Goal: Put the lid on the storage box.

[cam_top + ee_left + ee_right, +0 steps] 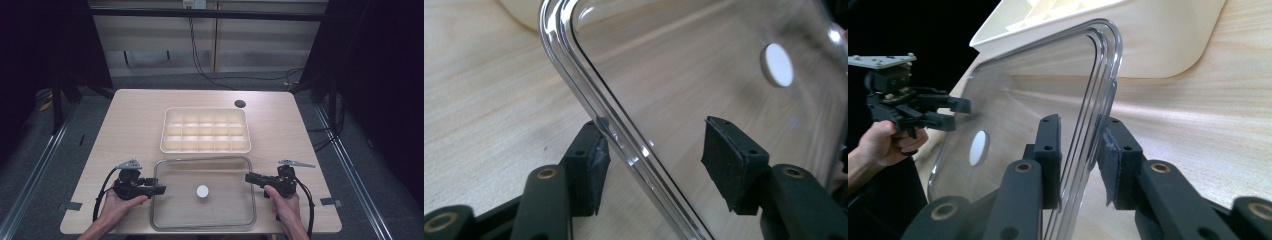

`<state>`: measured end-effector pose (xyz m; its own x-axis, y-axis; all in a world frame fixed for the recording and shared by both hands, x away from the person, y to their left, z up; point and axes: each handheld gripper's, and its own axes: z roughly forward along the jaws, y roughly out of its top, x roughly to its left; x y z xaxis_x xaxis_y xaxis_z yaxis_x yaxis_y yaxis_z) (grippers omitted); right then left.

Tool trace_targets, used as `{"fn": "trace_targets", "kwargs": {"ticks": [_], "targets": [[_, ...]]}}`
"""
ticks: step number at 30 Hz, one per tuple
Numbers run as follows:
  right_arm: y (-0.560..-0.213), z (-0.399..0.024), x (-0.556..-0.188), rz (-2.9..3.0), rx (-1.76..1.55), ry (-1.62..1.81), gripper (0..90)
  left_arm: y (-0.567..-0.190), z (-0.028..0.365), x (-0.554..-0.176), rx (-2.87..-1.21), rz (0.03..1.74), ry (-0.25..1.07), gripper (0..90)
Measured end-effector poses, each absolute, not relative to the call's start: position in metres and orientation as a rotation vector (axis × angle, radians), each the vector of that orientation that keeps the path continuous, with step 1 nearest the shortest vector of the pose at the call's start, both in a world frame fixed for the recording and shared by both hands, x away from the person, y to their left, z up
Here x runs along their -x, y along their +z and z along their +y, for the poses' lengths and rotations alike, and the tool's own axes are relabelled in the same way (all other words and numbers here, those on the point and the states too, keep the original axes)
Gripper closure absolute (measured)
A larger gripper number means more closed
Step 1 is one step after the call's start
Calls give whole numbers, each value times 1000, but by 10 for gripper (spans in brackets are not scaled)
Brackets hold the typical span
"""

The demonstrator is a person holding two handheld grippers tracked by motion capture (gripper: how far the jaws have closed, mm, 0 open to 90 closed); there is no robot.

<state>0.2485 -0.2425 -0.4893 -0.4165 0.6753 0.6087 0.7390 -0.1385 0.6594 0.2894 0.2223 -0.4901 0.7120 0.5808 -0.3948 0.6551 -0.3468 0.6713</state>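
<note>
From above, a clear rectangular lid with rounded corners lies flat on the pale wooden desk just in front of me, between my two hands. It is see-through, with a raised double rim and a small white round disc at its centre. Just beyond it sits a cream tray divided into rows of small square compartments, close to the lid's far edge. My left tongs reach in at the lid's left edge, and my right tongs at its right edge.

In the left gripper view, my left tongs stand spread, one jaw on each side of the lid's rim. The outer pad touches the rim or sits right beside it; the inner one sits apart from it, over the clear panel. The rim shows as two glossy parallel ridges curving at the corner, and the white disc shows through the panel.

In the right gripper view, my right tongs also stand spread astride the lid's edge, with gaps at both pads. The cream tray rises behind, and my left hand holds the left tongs at the far edge.
</note>
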Motion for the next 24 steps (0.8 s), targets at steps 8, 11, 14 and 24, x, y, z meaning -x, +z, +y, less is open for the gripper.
{"fn": "trace_targets", "kwargs": {"ticks": [8,11,14,24], "targets": [[-489,-240,-249,-2054,1686,-1618,706,-482,225,-288,-2009,936,-98,519],[-487,-240,-249,-2057,1686,-1627,704,-480,227,-289,-1996,921,-112,533],[-486,-240,-249,-2061,1684,-1644,703,-480,227,-289,-1981,921,-115,549],[-479,-237,-248,-2073,1694,-1676,700,-470,230,-287,-1945,894,-70,593]]}}
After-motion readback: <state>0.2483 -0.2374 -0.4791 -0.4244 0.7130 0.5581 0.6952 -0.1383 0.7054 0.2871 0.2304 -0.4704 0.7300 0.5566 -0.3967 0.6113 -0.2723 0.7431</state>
